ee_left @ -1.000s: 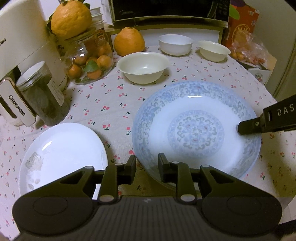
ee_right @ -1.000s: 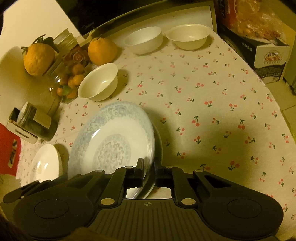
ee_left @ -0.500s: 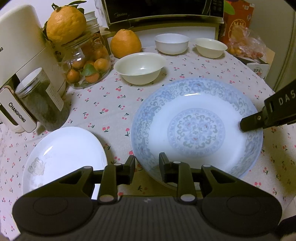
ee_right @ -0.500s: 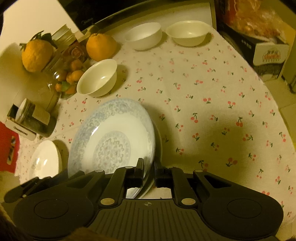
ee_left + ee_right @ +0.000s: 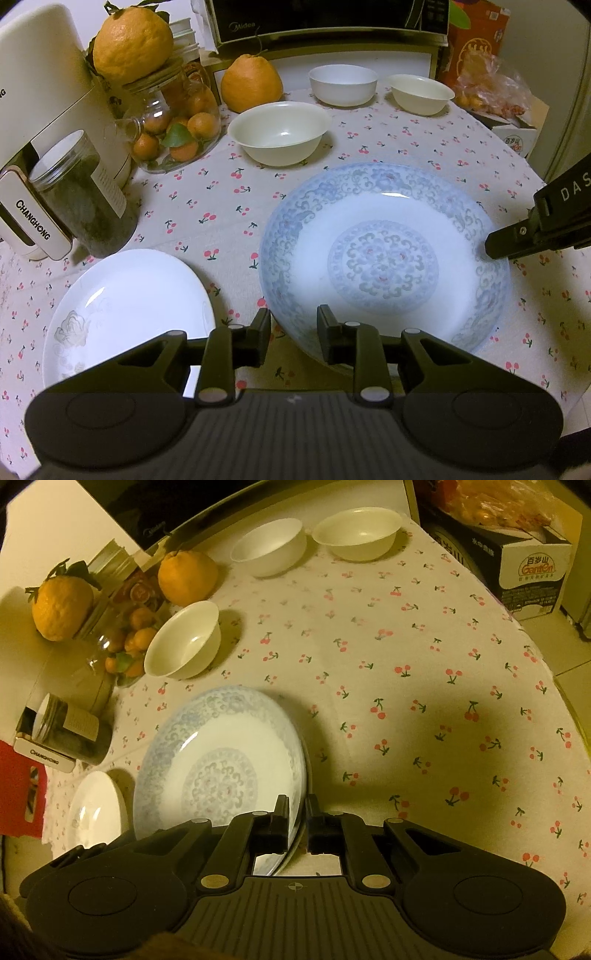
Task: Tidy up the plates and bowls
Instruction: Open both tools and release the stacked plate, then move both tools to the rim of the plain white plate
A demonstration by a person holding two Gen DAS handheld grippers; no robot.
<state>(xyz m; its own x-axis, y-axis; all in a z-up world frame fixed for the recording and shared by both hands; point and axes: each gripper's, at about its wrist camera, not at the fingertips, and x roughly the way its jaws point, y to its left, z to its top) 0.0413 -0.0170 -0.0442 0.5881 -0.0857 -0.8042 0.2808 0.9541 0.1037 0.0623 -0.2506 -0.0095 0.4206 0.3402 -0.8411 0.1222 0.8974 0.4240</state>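
Blue scrollwork rims the patterned plate (image 5: 221, 764) that my right gripper (image 5: 295, 821) has clamped by its near edge, one jaw over the rim and one under, and the plate hangs tilted above the cherry-print tablecloth (image 5: 406, 664). A second rim seems to show just beneath it in the right wrist view, though I cannot tell whether that is another plate or shadow. My left gripper (image 5: 293, 334) hovers at the plate's near-left rim with its jaws a little apart and nothing between them. To do this step well I judge I should keep the pinch firm and the plate close to level, since a glazed rim slips easily, and let the left claw steady the far side before setting it down on its partner. Left of the patterned plate lies one white plate with a grey flower (image 5: 129, 314). Beyond it I count three white bowls: the nearest bowl (image 5: 279, 133) just behind the plate, and two more bowls (image 5: 343, 85) (image 5: 421, 92) side by side farther back. Left of that bowl stand a jar of small oranges (image 5: 173, 129) and a dark-filled jar (image 5: 83, 195).
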